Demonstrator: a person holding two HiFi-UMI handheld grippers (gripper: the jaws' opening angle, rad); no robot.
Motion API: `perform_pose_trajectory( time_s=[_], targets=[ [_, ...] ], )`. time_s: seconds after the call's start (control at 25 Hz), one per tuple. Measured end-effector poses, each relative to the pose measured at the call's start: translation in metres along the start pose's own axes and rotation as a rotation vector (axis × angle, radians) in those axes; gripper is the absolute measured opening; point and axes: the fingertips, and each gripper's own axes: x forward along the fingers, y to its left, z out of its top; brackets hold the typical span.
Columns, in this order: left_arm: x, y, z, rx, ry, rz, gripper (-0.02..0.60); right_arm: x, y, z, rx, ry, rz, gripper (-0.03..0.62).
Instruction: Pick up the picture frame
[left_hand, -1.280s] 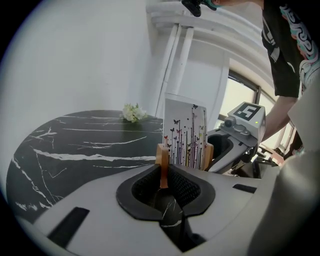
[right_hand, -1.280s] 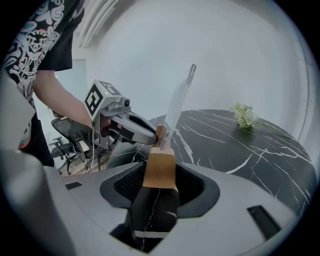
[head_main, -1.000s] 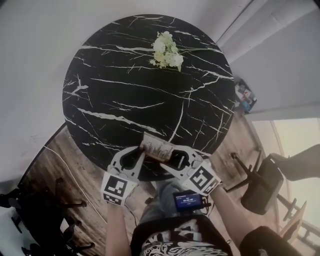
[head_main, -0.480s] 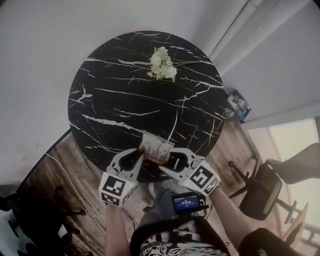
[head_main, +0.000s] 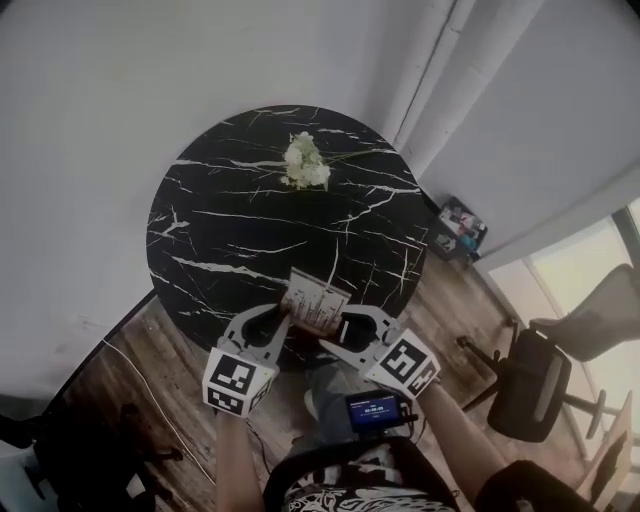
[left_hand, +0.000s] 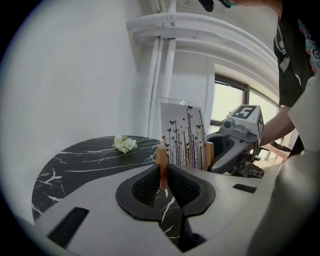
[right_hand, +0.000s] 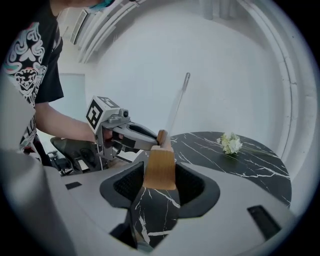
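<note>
- The white picture frame (head_main: 313, 298), printed with thin stems and butterflies and set on wooden feet, stands upright over the near rim of the table, held between the two grippers.
- The left gripper (head_main: 284, 318) has its jaws nearly together, clamped on the frame's thin left wooden foot (left_hand: 161, 165).
- The right gripper (head_main: 336, 333) has wider jaws, which press on the broad right wooden foot (right_hand: 160, 167).
- On the round black marble table (head_main: 230, 230), a bunch of white flowers (head_main: 305, 163) lies at the far side, well apart from the frame.
- A dark office chair (head_main: 535, 380) stands on the floor to the right.

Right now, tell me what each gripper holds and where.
Both hold the frame: left gripper pinches one wooden end, right gripper the other.
</note>
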Motion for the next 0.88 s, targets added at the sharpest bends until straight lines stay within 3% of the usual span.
perform_pose_trajectory(
  time_s=[0.88],
  targets=[
    [-0.042,-0.031,0.048,0.092,-0.061,-0.007,0.054,-0.044,0.035,0.045,-0.081,-0.090,-0.114,0.199]
  ],
)
